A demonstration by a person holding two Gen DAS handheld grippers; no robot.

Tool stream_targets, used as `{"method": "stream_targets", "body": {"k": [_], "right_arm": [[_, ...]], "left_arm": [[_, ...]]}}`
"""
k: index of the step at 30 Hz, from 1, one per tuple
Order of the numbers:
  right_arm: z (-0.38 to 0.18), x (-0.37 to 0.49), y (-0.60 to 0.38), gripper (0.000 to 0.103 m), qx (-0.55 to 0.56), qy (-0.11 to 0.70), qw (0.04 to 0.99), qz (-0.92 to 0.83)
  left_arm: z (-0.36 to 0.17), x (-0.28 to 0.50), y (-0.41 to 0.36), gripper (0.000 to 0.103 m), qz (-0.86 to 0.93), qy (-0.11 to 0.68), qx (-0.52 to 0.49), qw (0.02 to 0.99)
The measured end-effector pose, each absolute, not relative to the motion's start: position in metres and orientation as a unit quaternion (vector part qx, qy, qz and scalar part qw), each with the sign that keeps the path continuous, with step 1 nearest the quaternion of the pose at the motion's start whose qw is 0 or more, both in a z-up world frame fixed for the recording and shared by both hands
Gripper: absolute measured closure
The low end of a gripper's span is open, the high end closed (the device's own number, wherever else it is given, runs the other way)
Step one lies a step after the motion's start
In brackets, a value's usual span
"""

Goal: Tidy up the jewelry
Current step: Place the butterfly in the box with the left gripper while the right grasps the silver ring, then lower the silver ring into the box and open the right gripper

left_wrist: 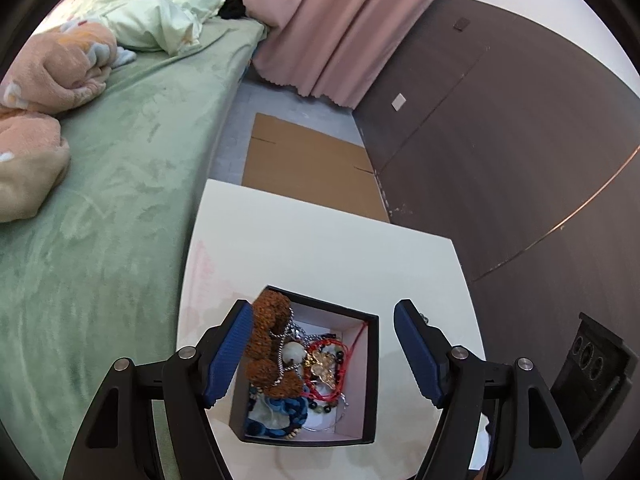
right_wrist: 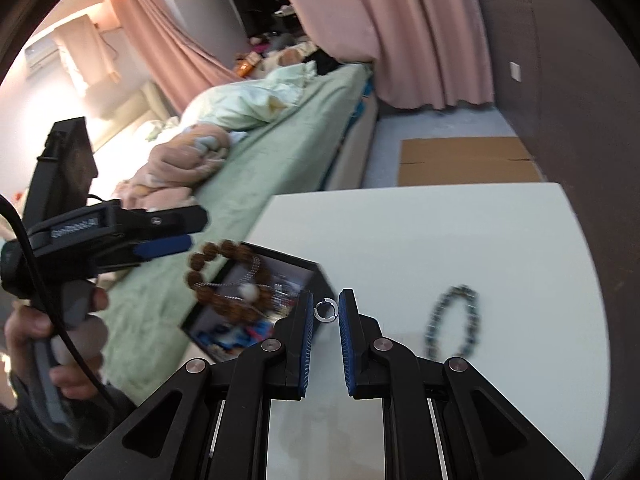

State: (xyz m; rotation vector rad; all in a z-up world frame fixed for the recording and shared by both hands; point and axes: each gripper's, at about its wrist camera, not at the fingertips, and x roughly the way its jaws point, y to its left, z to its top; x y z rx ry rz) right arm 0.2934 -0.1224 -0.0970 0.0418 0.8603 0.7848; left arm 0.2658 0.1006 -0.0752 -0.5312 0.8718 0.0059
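A black box (left_wrist: 372, 364) with a white inside stands on the white table (left_wrist: 320, 240). It holds a red cord bracelet (left_wrist: 325, 372), a blue bead piece (left_wrist: 282, 412) and a silver chain. My left gripper (left_wrist: 324, 308) hangs open and wide above it. A brown bead bracelet (left_wrist: 268, 344) lies against the left pad and hangs loose over the box (right_wrist: 320, 276); in the right wrist view this bracelet (right_wrist: 224, 280) is blurred in the air. My right gripper (right_wrist: 327, 296) is shut on a small silver ring (right_wrist: 326, 310). A blue-green bead bracelet (right_wrist: 454, 320) lies on the table (right_wrist: 440, 240).
A green bed (left_wrist: 120, 200) with blankets runs along the table's left edge. Flat cardboard (left_wrist: 308, 164) lies on the floor beyond the table. Pink curtains (left_wrist: 340, 32) and a dark wall (left_wrist: 500, 140) close the far side. A person's hand (right_wrist: 32, 332) holds the left gripper's handle.
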Motion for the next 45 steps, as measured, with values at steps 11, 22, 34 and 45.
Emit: {"method": "stream_targets", "body": {"k": [11, 22, 34, 45], "right_arm": [[-0.093, 0.282, -0.078, 0.088, 0.043, 0.397, 0.817, 0.417], [-0.098, 0.297, -0.096, 0.035, 0.086, 0.433, 0.811, 0.384], [-0.104, 0.305, -0.141, 0.035, 0.098, 0.457, 0.820, 0.330], [-0.118, 0.316, -0.183, 0.020, 0.102, 0.479, 0.826, 0.279]], "left_arm": [[-0.071, 0.259, 0.119, 0.021, 0.024, 0.399, -0.252, 0.881], [-0.071, 0.256, 0.114, 0.014, 0.010, 0.395, -0.224, 0.891], [-0.076, 0.264, 0.081, 0.012, -0.014, 0.411, -0.189, 0.892], [-0.084, 0.271, 0.051, 0.011, -0.028, 0.431, -0.164, 0.887]]}}
